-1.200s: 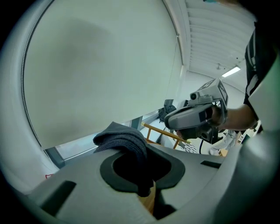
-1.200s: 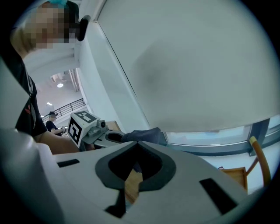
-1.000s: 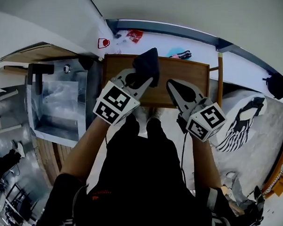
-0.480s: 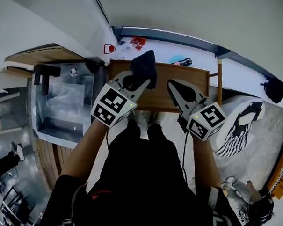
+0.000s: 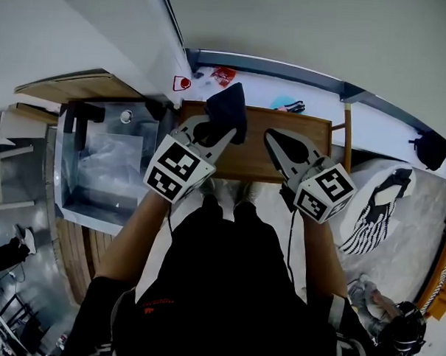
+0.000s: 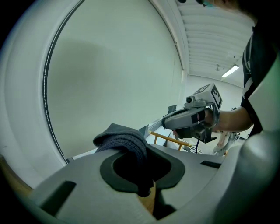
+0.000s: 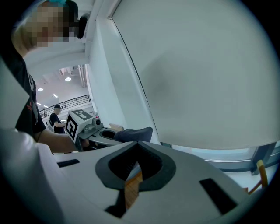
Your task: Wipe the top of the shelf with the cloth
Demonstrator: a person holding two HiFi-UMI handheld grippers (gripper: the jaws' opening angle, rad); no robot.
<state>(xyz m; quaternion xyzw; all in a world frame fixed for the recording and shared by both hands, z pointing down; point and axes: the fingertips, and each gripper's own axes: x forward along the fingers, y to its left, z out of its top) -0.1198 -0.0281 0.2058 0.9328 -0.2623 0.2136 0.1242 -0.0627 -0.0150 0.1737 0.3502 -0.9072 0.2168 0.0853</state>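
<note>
Between the jaws of my left claw (image 5: 212, 130): the dark cloth (image 5: 227, 107), clamped tight, with its bunched end sticking out past the tips. Below both claws is the wooden shelf top (image 5: 253, 154); the cloth hangs over its far-left part, and I can't tell if it touches the wood. To the right of that, well apart, is my right claw (image 5: 273, 138), with its jaws closed on nothing and its tips over the shelf too.

Even indoor light, strong fisheye warp (dark vignette corners), near parts soft.
</note>
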